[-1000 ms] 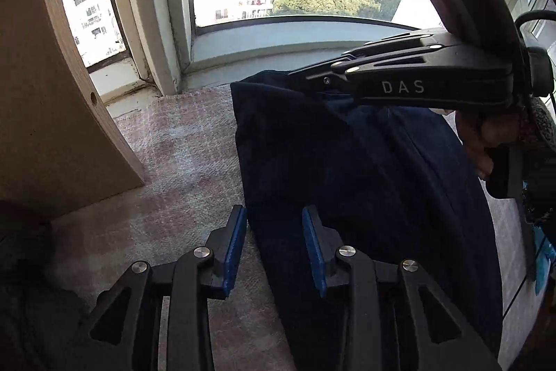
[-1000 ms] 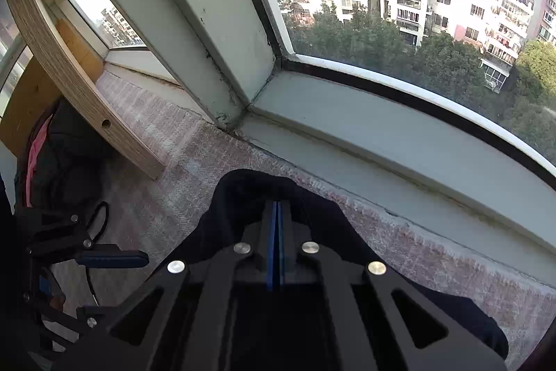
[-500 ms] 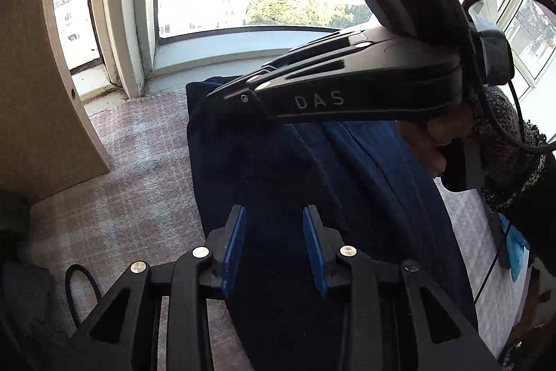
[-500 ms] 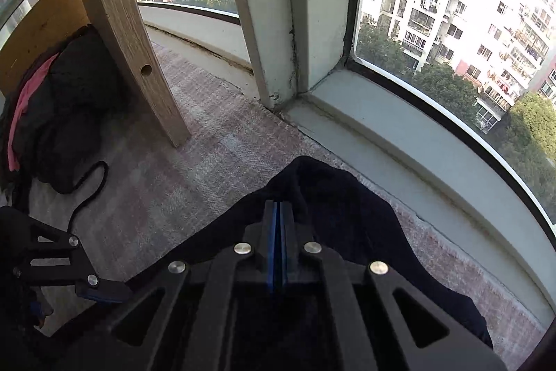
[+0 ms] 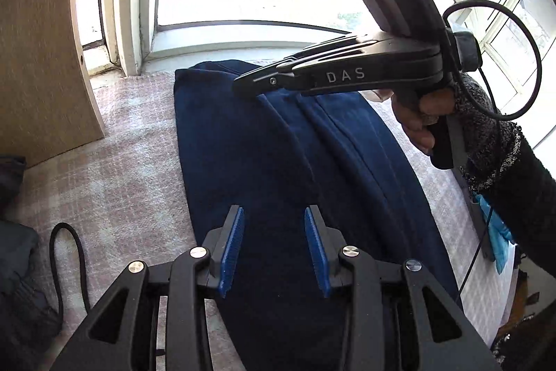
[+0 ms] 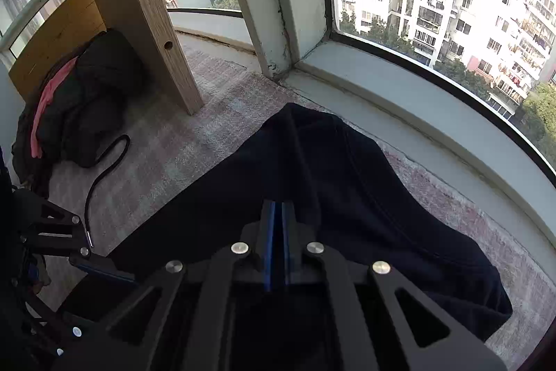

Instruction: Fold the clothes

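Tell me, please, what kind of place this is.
Probably a bay-window ledge in a high apartment: curved windows facing tower blocks, a checked mat under the navy garment, and a wooden panel.

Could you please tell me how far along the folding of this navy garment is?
Done: the navy garment lies in a long strip on the checked cloth. In hand: the right claw pinches its fabric; the left claw hovers open. Left: folding it shorter.

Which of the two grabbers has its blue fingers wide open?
The left gripper: its blue pads stand far apart above the navy garment. The right gripper has its pads nearly together, pinching a ridge of that cloth.
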